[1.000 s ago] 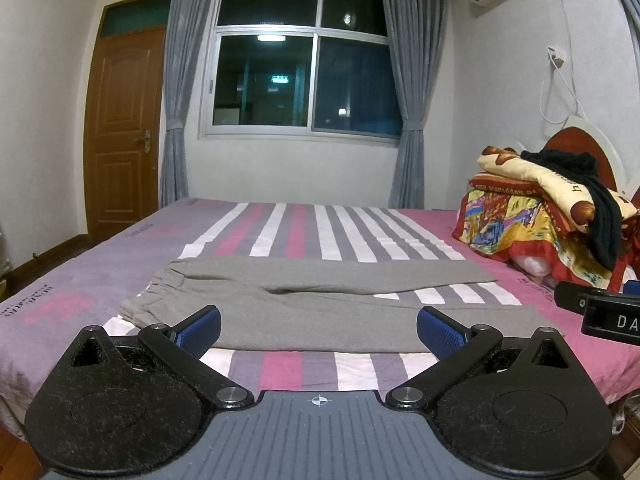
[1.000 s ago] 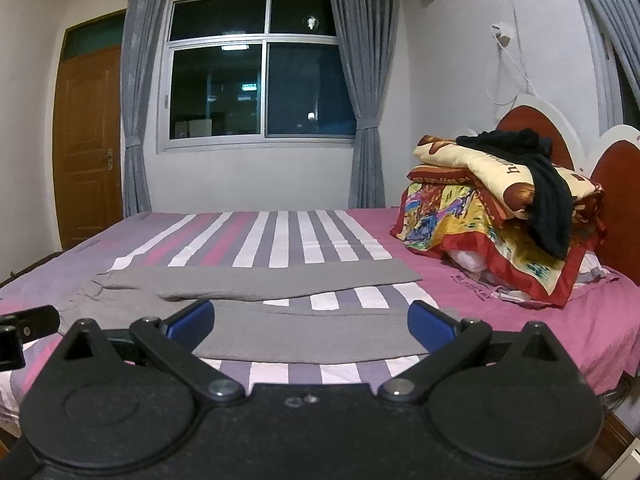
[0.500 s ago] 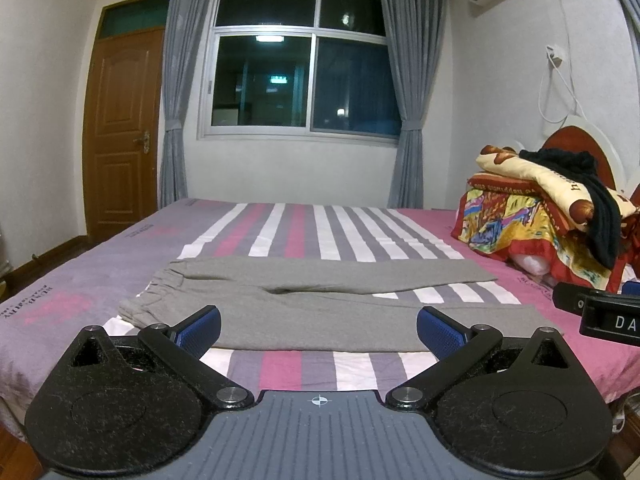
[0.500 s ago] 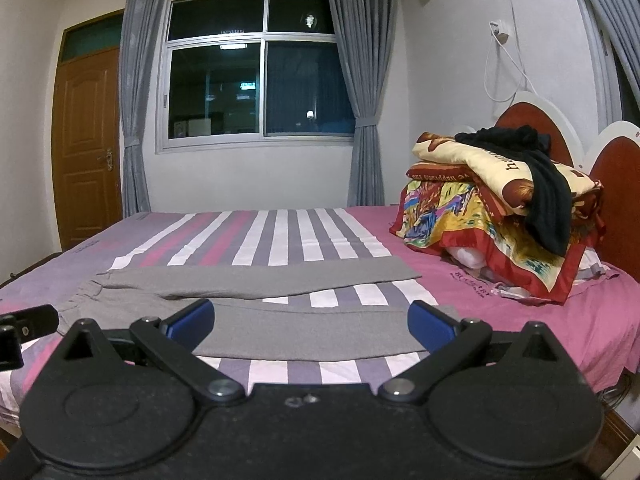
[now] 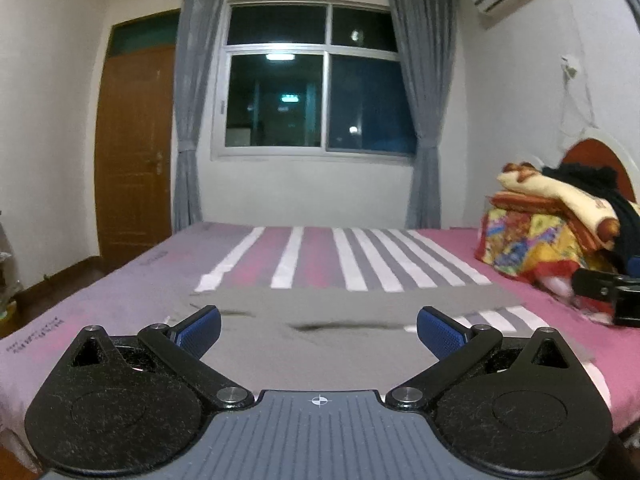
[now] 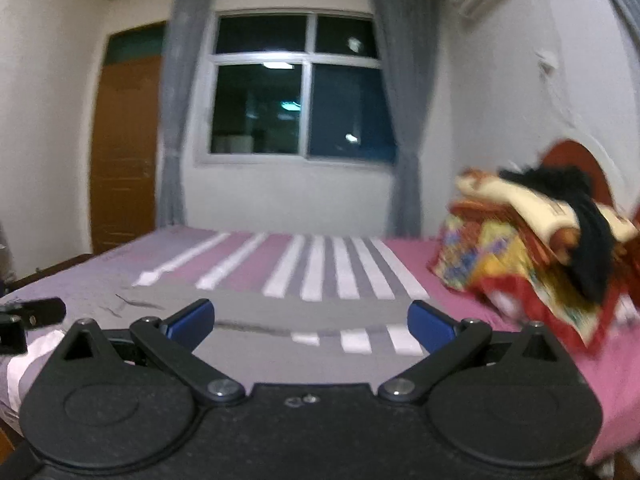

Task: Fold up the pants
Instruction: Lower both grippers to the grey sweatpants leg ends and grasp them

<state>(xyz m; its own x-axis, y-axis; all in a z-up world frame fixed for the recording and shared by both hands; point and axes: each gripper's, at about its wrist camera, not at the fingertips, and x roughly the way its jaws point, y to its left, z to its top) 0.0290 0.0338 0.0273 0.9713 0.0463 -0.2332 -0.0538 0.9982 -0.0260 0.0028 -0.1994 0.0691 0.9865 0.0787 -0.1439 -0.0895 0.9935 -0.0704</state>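
Note:
Grey pants (image 5: 320, 344) lie flat across the near part of the striped bed, waist to the left and legs running right; they show in the right wrist view too as grey pants (image 6: 280, 312). My left gripper (image 5: 319, 332) hangs open just above the near leg, blue pads wide apart with nothing between them. My right gripper (image 6: 311, 326) is open as well, low over the legs' right half. Both views are motion-blurred.
The bed (image 5: 120, 288) has a pink, grey and white striped sheet. A pile of colourful blankets with a black garment (image 5: 560, 232) sits at the headboard on the right. A wooden door (image 5: 132, 152), a window and curtains stand beyond the bed.
Both grippers have dropped lower and moved forward toward the pants, which now fill the space between the fingers. Both stay open.

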